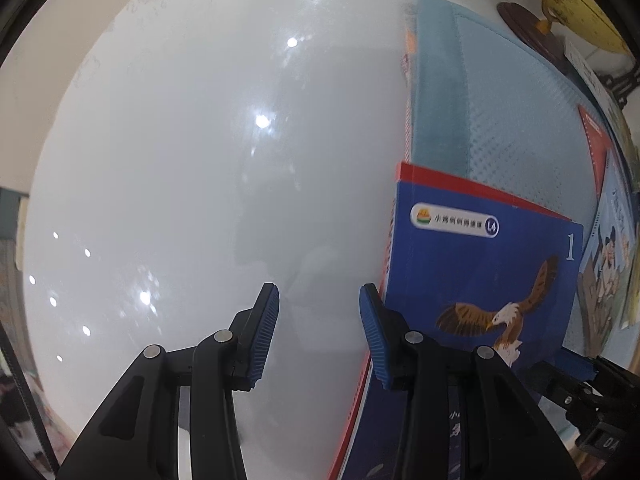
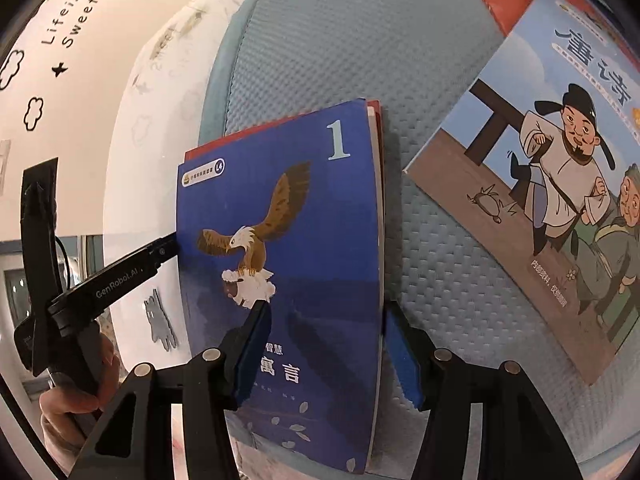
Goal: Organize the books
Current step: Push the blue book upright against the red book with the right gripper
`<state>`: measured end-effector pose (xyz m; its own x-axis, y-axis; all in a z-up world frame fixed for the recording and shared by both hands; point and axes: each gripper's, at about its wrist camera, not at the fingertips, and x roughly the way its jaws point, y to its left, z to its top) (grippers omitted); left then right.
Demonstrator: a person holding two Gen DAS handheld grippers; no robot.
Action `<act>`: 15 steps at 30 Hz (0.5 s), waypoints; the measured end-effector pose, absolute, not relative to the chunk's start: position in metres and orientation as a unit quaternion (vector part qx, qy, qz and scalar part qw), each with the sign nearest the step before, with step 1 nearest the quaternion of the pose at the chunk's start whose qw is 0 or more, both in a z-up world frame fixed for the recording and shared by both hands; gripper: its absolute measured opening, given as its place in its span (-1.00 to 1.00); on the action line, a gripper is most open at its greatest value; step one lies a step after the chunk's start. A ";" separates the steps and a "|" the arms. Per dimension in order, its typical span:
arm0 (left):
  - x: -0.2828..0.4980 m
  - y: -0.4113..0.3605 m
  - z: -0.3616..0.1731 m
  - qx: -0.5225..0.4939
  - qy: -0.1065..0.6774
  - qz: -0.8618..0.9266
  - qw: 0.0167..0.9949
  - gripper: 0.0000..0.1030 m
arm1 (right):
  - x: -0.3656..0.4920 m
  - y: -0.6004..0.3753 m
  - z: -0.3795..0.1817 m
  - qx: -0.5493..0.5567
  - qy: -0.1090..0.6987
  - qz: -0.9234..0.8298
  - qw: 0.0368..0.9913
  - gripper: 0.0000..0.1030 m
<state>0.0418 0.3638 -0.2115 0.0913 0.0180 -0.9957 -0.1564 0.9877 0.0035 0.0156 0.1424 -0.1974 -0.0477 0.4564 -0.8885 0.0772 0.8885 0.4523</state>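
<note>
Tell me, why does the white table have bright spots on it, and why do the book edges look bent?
Left wrist view: the glossy white table mirrors ceiling lights as bright spots, with a soft dark shadow near the middle. Both views: the wide lens bows straight lines, so the blue book looks curved. Right wrist view: the cartoon book stretches toward the edge, and the corners go black.

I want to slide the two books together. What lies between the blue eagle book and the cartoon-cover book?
Only bare blue mat separates the blue eagle book and the cartoon-cover book, as the right wrist view shows.
</note>
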 end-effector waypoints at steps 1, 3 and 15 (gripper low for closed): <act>0.044 0.363 -0.211 -0.046 0.671 0.060 0.738 -0.24 | 0.017 0.145 -0.199 0.197 0.711 0.139 0.661 0.10; 0.047 0.365 -0.212 -0.050 0.669 0.062 0.739 -0.24 | 0.017 0.138 -0.198 0.200 0.713 0.135 0.658 0.10; 0.083 0.377 -0.212 -0.074 0.664 0.055 0.742 -0.24 | 0.018 0.139 -0.203 0.219 0.715 0.125 0.652 0.11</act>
